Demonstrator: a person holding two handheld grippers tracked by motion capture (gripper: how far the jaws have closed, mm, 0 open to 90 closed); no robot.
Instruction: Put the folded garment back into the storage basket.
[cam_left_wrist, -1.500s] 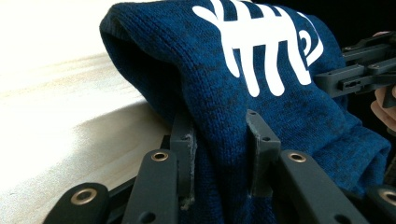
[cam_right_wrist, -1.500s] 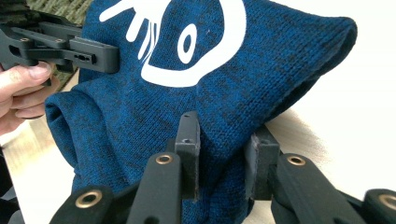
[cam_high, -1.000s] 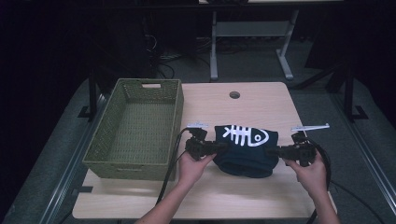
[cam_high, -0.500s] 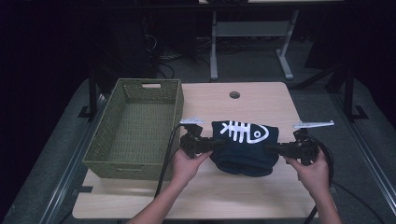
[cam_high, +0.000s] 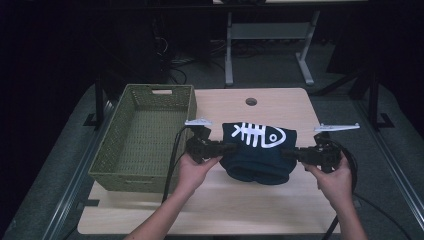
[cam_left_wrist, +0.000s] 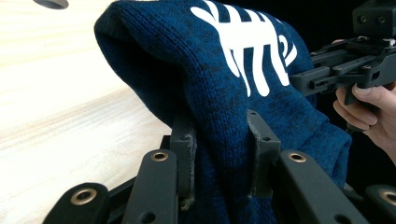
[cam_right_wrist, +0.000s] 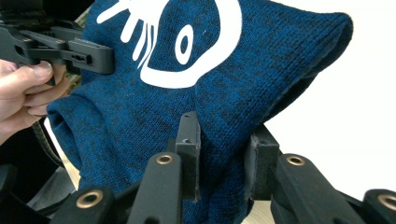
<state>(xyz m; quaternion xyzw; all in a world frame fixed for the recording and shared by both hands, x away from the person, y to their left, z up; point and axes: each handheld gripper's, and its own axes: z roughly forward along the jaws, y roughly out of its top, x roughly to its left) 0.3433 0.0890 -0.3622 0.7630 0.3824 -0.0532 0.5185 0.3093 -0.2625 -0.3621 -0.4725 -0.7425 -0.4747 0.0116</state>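
Your two hands come in from 6 o'clock. Your left gripper (cam_high: 227, 148) has its fingers (cam_left_wrist: 183, 140) clenched on the left edge of the dark blue knit sweater (cam_high: 259, 152), and your right gripper (cam_high: 290, 152) has its fingers (cam_right_wrist: 188, 140) clenched on the right edge of it. The sweater is folded, and it hangs between the two grippers above the middle of the bench (cam_high: 220, 200), with its lower fold sagging toward 6 o'clock. A white fish skeleton print (cam_high: 258, 135) is on its upper face. At 9 o'clock of the sweater, near your left gripper, stands an olive woven basket (cam_high: 112, 165). Farther, at 12 o'clock, there is a round cable hole (cam_high: 251, 102) in the bench top.
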